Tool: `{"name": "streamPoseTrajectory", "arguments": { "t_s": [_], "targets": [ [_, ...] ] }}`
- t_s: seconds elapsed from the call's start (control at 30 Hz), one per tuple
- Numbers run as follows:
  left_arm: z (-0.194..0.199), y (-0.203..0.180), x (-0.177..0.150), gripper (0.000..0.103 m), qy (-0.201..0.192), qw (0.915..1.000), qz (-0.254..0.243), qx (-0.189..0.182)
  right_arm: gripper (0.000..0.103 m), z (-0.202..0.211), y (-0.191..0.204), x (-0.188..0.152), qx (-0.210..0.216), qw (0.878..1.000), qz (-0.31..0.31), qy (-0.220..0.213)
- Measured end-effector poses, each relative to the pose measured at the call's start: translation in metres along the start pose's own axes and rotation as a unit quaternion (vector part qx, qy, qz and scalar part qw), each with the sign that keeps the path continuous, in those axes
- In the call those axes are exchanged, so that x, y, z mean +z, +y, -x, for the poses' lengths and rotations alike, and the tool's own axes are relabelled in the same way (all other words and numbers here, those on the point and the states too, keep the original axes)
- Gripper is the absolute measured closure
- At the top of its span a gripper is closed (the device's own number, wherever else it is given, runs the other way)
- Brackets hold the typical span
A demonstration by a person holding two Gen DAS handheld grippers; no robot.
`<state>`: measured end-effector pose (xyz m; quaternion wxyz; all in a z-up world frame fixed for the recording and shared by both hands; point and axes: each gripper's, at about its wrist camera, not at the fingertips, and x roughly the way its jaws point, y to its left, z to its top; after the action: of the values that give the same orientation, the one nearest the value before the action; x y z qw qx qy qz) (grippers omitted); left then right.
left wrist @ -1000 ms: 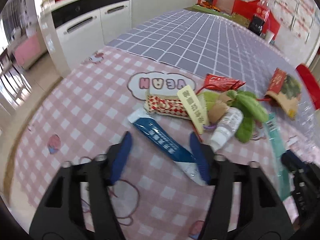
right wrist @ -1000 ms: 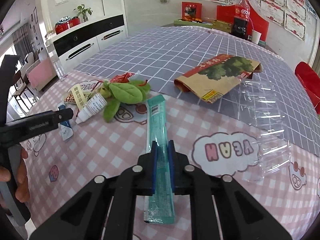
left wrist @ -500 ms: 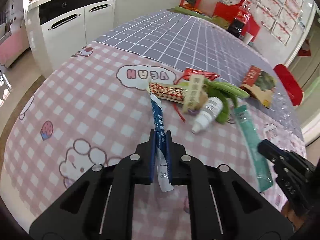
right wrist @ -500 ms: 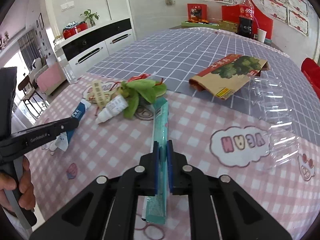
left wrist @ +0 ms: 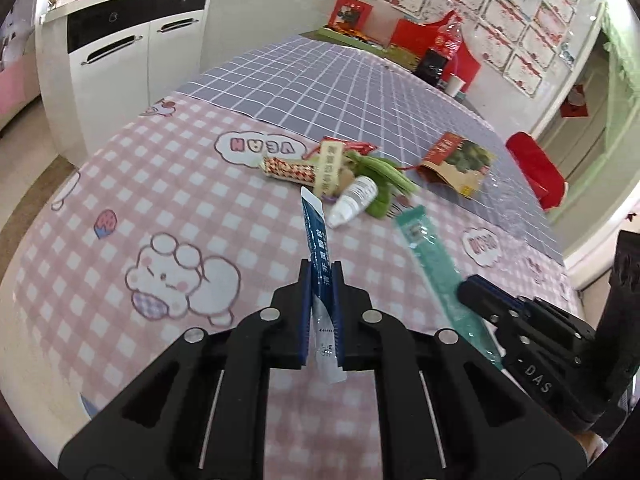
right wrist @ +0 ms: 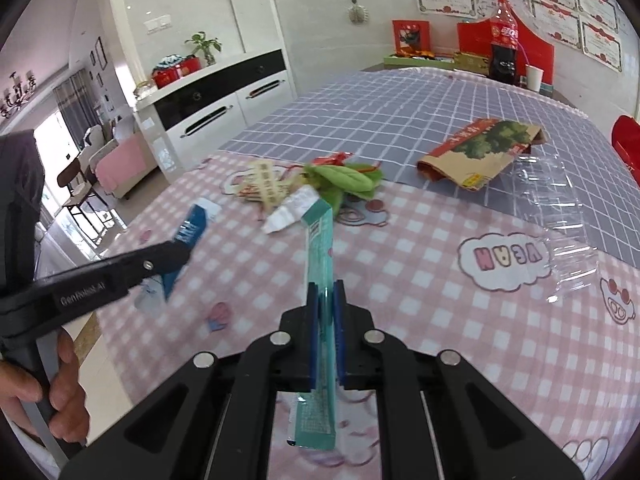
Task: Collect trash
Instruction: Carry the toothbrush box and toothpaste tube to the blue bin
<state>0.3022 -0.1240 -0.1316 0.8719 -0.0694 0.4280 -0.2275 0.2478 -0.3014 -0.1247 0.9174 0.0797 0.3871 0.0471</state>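
Note:
My left gripper is shut on a blue and white sachet and holds it above the pink checked tablecloth. It also shows in the right wrist view. My right gripper is shut on a long teal wrapper, lifted off the cloth; it also shows in the left wrist view. A small pile of trash stays on the table: a white bottle, a green leaf toy, a yellow tag, a red-checked wrapper.
A brown paper bag with a green print lies on the grey checked cloth. A clear plastic tray lies to the right. A cola bottle and paper cup stand at the far end. White cabinets stand left.
My left gripper closed on the blue sachet and lifted it off the table. My right gripper lifted the teal wrapper higher. Both pulled back from the pile.

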Motion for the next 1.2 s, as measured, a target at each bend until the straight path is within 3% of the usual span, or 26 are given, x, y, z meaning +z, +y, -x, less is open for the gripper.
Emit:
{"name": "streamPoseTrajectory", "arguments": {
  "t_s": [0.3, 0.67, 0.9, 1.2],
  "targets": [
    [0.041, 0.032, -0.026, 0.094, -0.004, 0.9998, 0.014, -0.015, 0.096, 0.008, 0.065, -0.011, 0.052, 0.998, 0.029, 0.006],
    [0.125, 0.146, -0.077, 0.094, -0.024, 0.9966, 0.062, 0.049, 0.096, 0.003, 0.203, -0.025, 0.148, 0.982, 0.111, 0.024],
    [0.161, 0.229, -0.120, 0.094, -0.021, 0.9869, 0.121, 0.105, 0.096, -0.021, 0.297, -0.052, 0.197, 0.964, 0.167, 0.061],
    [0.148, 0.306, -0.167, 0.093, 0.016, 0.9704, 0.197, 0.139, 0.096, -0.064, 0.383, -0.106, 0.209, 0.941, 0.242, 0.113]
  ]
}}
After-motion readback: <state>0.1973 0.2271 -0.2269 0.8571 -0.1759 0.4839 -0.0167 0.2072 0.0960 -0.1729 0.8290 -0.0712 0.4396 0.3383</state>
